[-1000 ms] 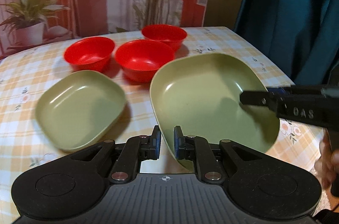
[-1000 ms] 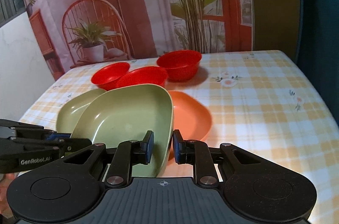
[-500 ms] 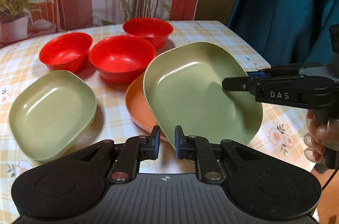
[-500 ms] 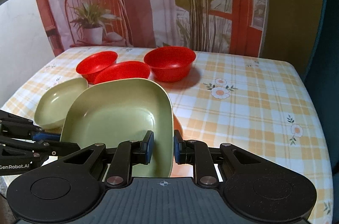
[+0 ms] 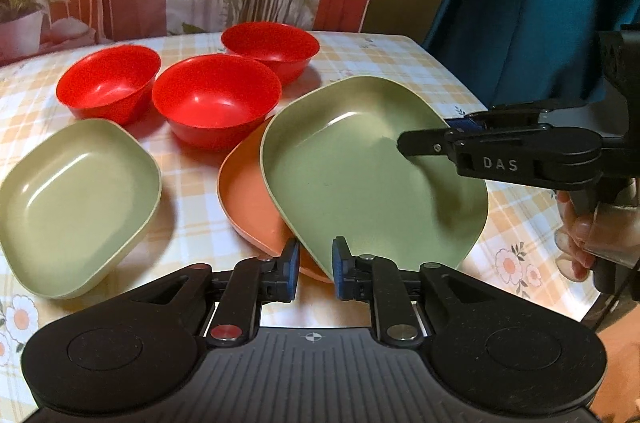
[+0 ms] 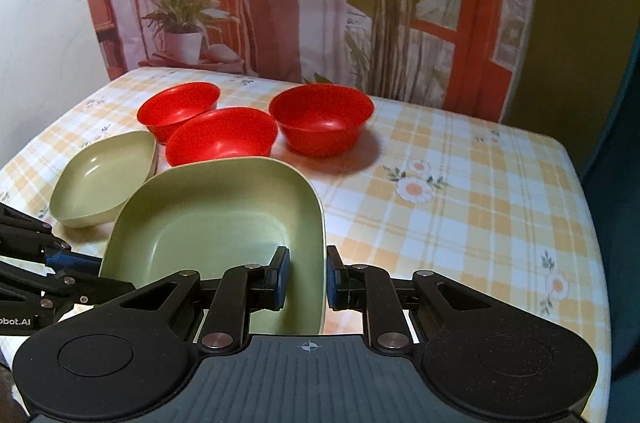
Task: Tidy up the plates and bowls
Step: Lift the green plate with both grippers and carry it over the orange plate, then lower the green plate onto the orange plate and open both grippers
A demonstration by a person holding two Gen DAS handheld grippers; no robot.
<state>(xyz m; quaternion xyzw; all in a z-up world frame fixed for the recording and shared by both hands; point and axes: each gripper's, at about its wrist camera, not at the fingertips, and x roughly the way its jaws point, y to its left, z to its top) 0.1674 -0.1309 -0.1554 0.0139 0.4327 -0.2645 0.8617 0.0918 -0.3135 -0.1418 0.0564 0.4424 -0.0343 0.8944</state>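
A large green plate [image 5: 372,175] is held tilted above the table by both grippers; it also shows in the right wrist view [image 6: 224,219]. My left gripper [image 5: 314,269] is shut on its near rim. My right gripper [image 6: 305,277] is shut on its right rim and appears in the left wrist view [image 5: 424,143]. Under the plate lies an orange plate [image 5: 252,207]. A smaller green plate [image 5: 76,199] [image 6: 100,179] sits to the left. Three red bowls [image 5: 216,103] [image 5: 108,83] [image 5: 270,49] stand behind; the right wrist view shows them too [image 6: 220,135].
The table has a yellow checked cloth with flowers [image 6: 460,191]. Its right edge [image 5: 452,79] borders a teal curtain [image 5: 540,3]. A printed backdrop with plants [image 6: 280,3] stands behind the table.
The large green plate has moved with both grippers, uncovering the orange plate beneath it. Both grippers stay shut on its rim.
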